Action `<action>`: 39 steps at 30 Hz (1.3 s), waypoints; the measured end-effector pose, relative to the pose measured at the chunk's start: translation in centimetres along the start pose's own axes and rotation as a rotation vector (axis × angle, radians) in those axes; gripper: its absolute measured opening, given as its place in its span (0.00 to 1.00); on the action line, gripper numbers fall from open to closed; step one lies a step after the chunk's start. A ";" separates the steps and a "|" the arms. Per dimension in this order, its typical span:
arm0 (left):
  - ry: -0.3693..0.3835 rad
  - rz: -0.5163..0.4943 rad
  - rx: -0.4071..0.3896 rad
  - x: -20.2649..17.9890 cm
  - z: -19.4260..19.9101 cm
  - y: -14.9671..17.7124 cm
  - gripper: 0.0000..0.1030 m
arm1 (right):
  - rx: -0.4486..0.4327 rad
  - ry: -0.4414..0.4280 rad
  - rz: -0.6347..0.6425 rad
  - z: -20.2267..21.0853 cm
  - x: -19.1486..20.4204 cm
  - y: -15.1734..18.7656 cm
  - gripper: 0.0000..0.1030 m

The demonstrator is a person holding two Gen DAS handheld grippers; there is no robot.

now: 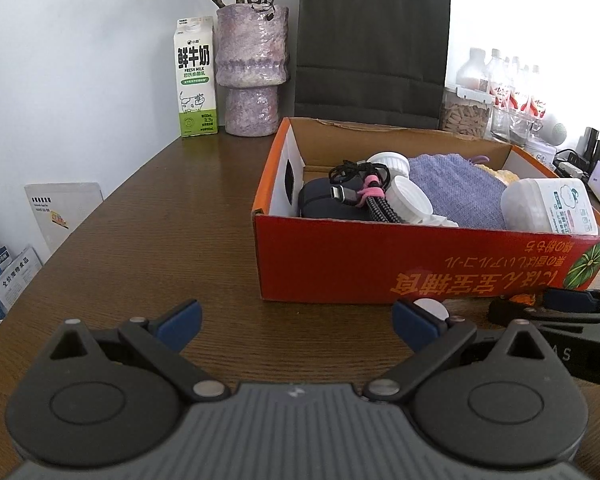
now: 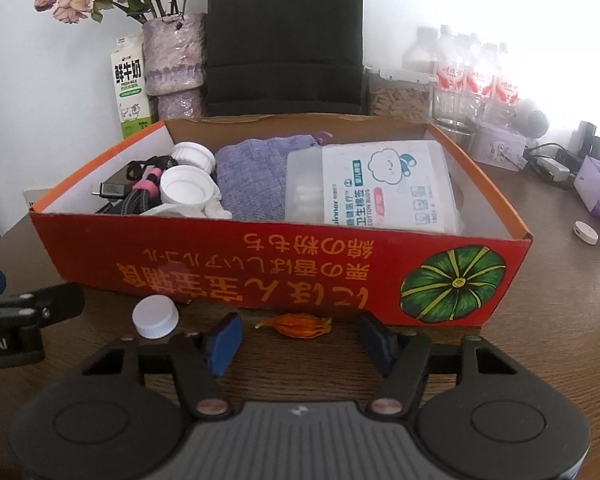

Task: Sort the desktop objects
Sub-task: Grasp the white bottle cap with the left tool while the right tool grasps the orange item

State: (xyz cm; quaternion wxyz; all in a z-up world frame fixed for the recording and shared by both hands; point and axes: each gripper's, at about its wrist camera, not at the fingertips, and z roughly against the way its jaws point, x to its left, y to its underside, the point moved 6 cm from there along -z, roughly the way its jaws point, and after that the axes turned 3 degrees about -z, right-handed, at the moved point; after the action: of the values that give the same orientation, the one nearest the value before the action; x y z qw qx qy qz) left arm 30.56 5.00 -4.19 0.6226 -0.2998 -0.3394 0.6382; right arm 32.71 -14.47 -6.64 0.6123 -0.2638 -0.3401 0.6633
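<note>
A red cardboard box [image 2: 260, 264] stands on the wooden table and also shows in the left wrist view [image 1: 380, 264]. It holds a black cable [image 1: 364, 192], white caps [image 2: 186, 186], a purple cloth [image 2: 256, 176] and a cotton-bud box [image 2: 384, 184]. A white bottle cap [image 2: 155, 316] and an orange dried flower [image 2: 300, 325] lie on the table in front of the box. My right gripper [image 2: 300, 344] is open and empty, just short of the flower. My left gripper [image 1: 296, 326] is open and empty to the left, with the white cap [image 1: 430, 308] behind its right finger.
A milk carton [image 1: 195, 80], a purple vase [image 1: 253, 68] and a dark paper bag [image 1: 372, 40] stand behind the box. Bottles [image 2: 472, 76] and a jar are at the back right. A small white disc [image 2: 586, 232] lies on the table to the right.
</note>
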 end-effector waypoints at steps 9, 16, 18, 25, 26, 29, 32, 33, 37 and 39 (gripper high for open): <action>-0.003 0.000 0.007 -0.3 -0.2 0.2 1.00 | -0.012 -0.018 0.004 0.4 0.2 0.2 0.39; 0.019 -0.034 0.006 -2.1 -0.4 0.4 1.00 | -0.031 -0.052 -0.014 1.6 -0.6 0.1 0.39; 0.020 -0.041 0.014 -2.8 -0.7 0.5 1.00 | -0.045 -0.060 -0.013 2.1 -1.2 0.1 0.39; 0.029 -0.055 0.031 -5.3 -1.9 0.5 1.00 | -0.068 -0.066 -0.013 2.9 -4.4 -0.1 0.39; 0.029 -0.053 0.032 -5.5 -2.1 0.5 1.00 | -0.067 -0.068 -0.019 2.8 -4.8 -0.1 0.39; 0.027 -0.052 0.042 -6.2 -2.5 0.5 1.00 | -0.058 -0.076 -0.015 2.7 -5.7 0.0 0.39; 0.025 -0.049 0.045 -6.7 -2.9 0.5 0.97 | -0.053 -0.084 -0.005 2.7 -6.2 0.1 0.39; 0.026 -0.046 0.046 -6.8 -3.0 0.5 0.94 | -0.053 -0.088 -0.004 2.8 -6.3 0.1 0.39; 0.024 -0.040 0.045 -7.2 -3.1 0.4 0.77 | -0.057 -0.101 -0.015 3.1 -6.8 0.2 0.39; 0.026 -0.041 0.041 -7.4 -3.0 0.4 0.71 | -0.062 -0.109 -0.019 3.3 -6.8 0.2 0.39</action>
State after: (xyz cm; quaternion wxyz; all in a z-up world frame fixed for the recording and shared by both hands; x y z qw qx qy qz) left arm 33.07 -2.25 -6.61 0.6459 -0.2881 -0.3241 0.6283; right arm 30.85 -21.61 -5.18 0.5908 -0.2427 -0.3957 0.6599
